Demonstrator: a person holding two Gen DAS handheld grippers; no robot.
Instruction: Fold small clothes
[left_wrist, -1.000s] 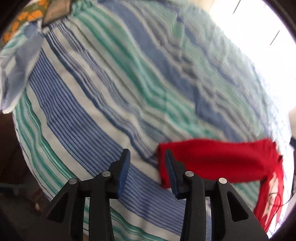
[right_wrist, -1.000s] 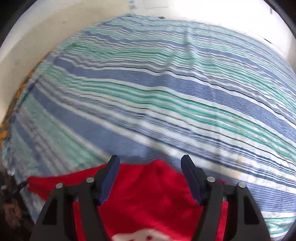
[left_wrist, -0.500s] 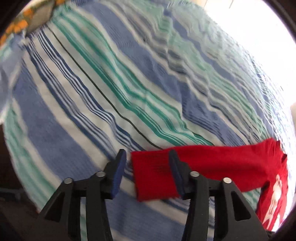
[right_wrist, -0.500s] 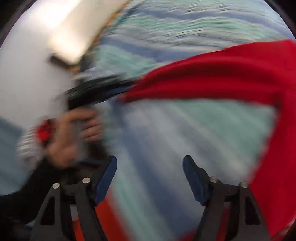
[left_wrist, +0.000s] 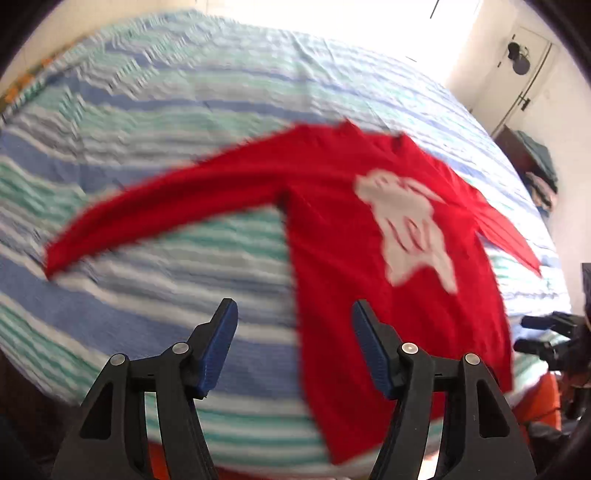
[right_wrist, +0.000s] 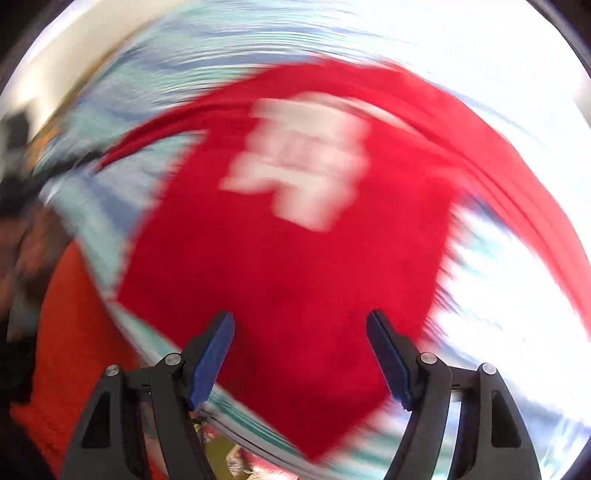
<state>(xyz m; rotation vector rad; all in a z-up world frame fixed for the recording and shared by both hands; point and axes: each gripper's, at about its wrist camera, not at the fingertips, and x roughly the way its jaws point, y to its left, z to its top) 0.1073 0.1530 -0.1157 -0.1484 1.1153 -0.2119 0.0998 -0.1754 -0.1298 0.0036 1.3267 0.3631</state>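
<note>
A small red long-sleeved shirt (left_wrist: 332, 221) with a white print lies spread flat on the striped bed, sleeves stretched out to both sides. My left gripper (left_wrist: 293, 325) is open and empty, above the bed near the shirt's left side seam. My right gripper (right_wrist: 300, 332) is open and empty, over the shirt's (right_wrist: 295, 266) lower hem; that view is strongly blurred. The right gripper also shows at the right edge of the left wrist view (left_wrist: 546, 336).
The bed carries a blue, green and white striped sheet (left_wrist: 147, 155). An orange cloth (right_wrist: 70, 343) hangs at the near edge. A white wall and door (left_wrist: 524, 74) and a shelf with folded clothes (left_wrist: 535, 166) stand beyond the bed on the right.
Both grippers have pulled back from the shirt and swung around. The left jaws have opened wider, off the sleeve end. The whole shirt is now in view.
</note>
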